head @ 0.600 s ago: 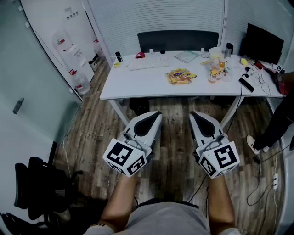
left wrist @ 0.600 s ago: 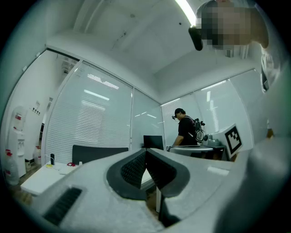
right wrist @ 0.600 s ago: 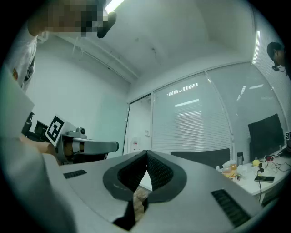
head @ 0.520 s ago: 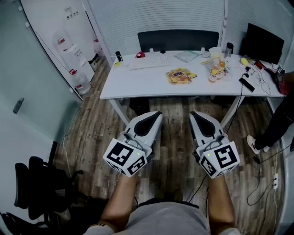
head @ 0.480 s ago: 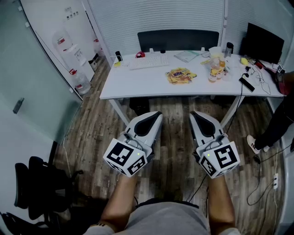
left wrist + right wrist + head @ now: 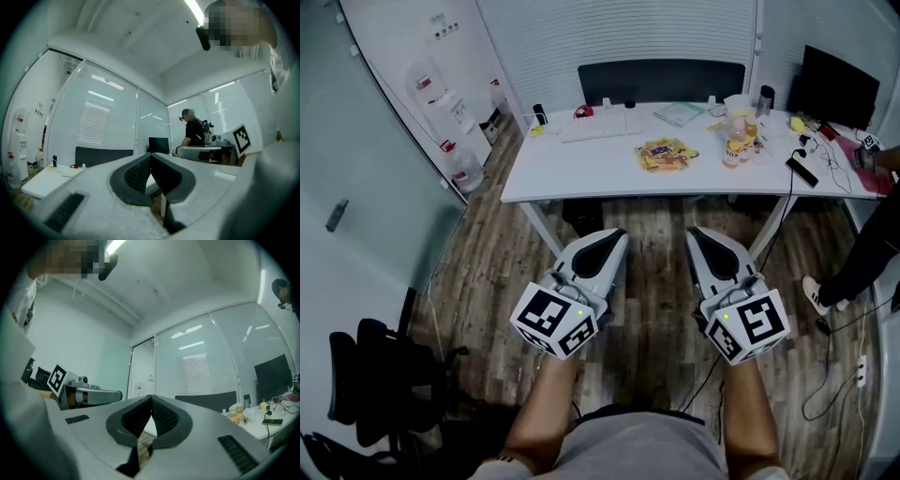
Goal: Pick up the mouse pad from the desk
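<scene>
Little to report by way of change over the last half second: only a slight tip of the head view, sliding the bench (image 6: 581, 178) a touch higher in frame, plus a small shift of the arm of the bystander (image 6: 874, 234) at the right edge. No movement worth the name in the left tongs (image 6: 617, 236) or the right tongs (image 6: 698, 236). Both shut tip to tip on nothing, plain in each gripper view, with only the ribbed pads pressed together. Held side by side over the wooden floor (image 6: 656, 309), about level, well short of the near bench edge. As for the mouse pad (image 6: 666, 153): most likely the flat, brightly printed sheet lying mid-bench, between the keyboard (image 6: 605, 126) and the cluster of bottles (image 6: 739, 141), though too small to be sure of that reading. Untouched, and well apart from both tongs. Meaning for the task: nothing begun beyond facing the bench. Left to do, by this judgement: step closer, open one pair of tongs, work a jaw under an edge of the pad, close and lift. Probably fiddly, given a thin sheet lying flush on the surface.
</scene>
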